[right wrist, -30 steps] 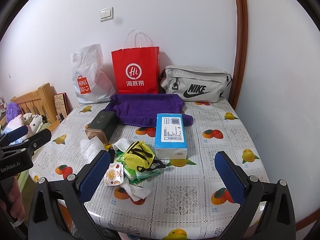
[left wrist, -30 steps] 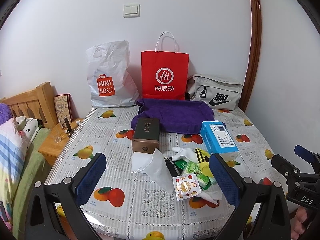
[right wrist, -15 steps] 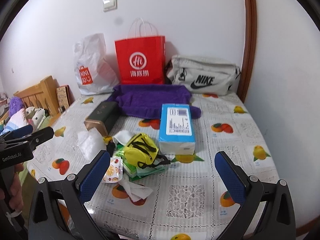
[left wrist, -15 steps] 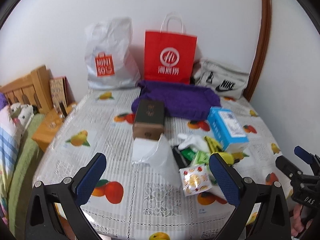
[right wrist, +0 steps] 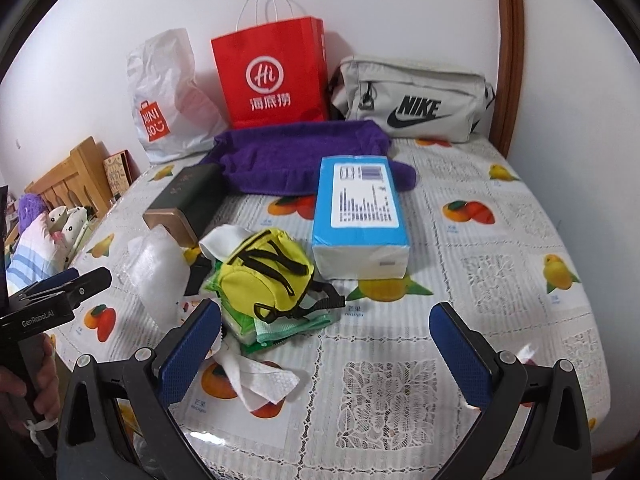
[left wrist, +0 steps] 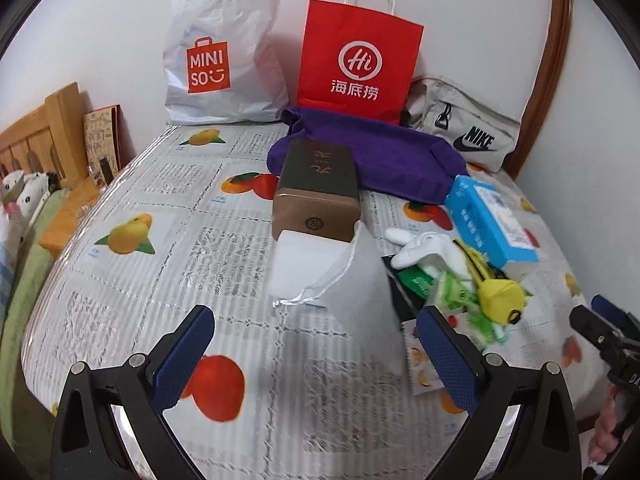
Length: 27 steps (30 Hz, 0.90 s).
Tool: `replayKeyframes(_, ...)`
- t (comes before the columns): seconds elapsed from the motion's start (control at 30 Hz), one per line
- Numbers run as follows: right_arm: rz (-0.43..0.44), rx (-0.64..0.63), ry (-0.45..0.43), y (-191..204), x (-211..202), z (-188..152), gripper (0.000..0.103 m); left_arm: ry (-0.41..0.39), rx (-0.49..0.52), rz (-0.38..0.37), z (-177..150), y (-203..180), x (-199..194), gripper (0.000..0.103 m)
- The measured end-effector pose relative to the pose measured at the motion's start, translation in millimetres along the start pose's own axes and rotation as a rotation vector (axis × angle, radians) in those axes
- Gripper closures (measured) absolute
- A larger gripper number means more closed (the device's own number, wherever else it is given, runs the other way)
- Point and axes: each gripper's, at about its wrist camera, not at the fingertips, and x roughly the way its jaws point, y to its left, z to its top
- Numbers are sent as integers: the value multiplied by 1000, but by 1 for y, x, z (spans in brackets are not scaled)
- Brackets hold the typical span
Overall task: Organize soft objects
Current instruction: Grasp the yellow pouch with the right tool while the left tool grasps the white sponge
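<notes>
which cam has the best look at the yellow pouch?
Right wrist: the yellow pouch sits near centre, whole, its black straps clear. Left wrist shows only a small blurred part of it toward the right edge.

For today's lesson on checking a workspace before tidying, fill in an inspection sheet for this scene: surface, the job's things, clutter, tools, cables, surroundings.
Surface: table under a fruit-print cover with a clear sheet on top.
Job's things: yellow pouch on top of green packets; purple towel at the back; white drawstring bag; crumpled tissue; blue tissue pack.
Clutter: dark box; fruit-print sachet.
Tools: left tool open, holding nothing; right tool open, holding nothing.
Cables: nothing seen.
Surroundings: white Miniso bag, red paper bag and grey Nike bag against the wall; wooden headboard to the left.
</notes>
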Motion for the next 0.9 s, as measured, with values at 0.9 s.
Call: replayKeyframes(0.9,-29,-32,141,5,67,-5,0,11,178,-18,8,-8,82,1)
